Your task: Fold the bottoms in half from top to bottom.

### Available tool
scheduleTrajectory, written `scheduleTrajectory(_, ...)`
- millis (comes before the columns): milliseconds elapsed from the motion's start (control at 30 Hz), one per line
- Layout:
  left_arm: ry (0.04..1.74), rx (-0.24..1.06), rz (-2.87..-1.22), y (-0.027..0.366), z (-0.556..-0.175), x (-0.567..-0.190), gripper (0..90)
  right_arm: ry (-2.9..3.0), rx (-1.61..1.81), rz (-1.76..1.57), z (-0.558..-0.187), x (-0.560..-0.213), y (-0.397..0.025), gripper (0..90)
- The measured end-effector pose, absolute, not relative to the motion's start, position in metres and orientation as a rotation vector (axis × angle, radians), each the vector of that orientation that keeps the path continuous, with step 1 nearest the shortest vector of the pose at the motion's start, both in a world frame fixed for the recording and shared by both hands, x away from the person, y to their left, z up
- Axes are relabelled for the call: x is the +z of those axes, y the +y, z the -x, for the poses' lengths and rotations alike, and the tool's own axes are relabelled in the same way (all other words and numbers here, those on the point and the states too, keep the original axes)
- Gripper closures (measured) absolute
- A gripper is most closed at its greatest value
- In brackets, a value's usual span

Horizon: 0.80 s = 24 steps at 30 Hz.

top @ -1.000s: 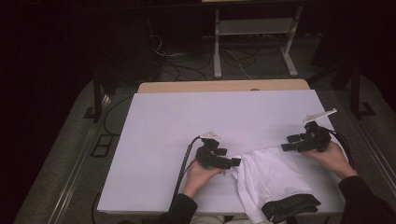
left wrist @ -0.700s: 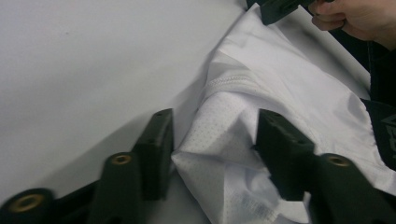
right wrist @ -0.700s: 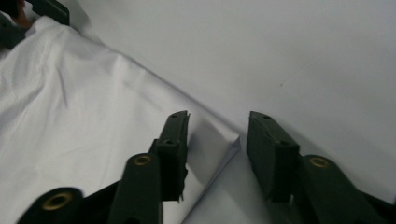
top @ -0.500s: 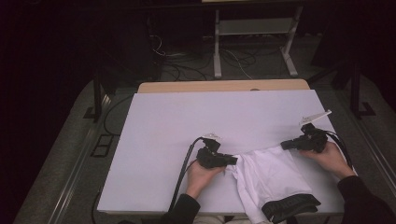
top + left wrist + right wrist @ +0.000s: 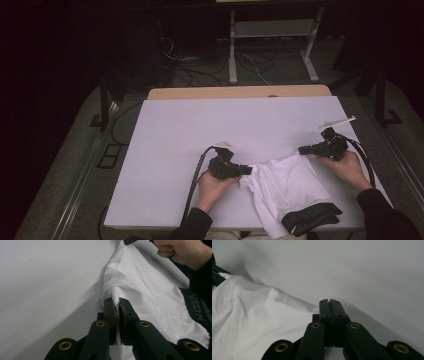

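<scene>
Your left tool is clamped on the white garment's left corner; right tool is pressed together at its far corner — the cloth stretches between them across the bench.

A: The high view is dim all round; the white table alone catches the light, with a faint violet cast.

B: And the gripper views are brighter (soft, no glare). The garment is sharp, but the near jaws blur, and grey shadows pool beside them.
</scene>
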State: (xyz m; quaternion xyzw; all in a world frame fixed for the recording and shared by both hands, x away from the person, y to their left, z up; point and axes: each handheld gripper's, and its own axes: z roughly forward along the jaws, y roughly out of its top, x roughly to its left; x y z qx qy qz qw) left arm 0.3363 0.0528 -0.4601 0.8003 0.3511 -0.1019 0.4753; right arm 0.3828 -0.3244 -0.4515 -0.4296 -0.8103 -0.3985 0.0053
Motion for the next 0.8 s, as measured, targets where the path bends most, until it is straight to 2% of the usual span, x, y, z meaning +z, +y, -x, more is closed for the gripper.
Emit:
scheduleTrajectory(133, 0.853, -0.282, -1.923, 0.060, -0.337, -0.456, 84.9, -2.535, -1.275, 1.346, -0.382, -0.448, -0.322, 87.8)
scheduleTrajectory(800, 0.879, -0.224, -1.975, 0.101, -0.340, -0.429, 85.2, -2.569, -1.315, 1.327, -0.393, -0.436, -0.296, 87.9)
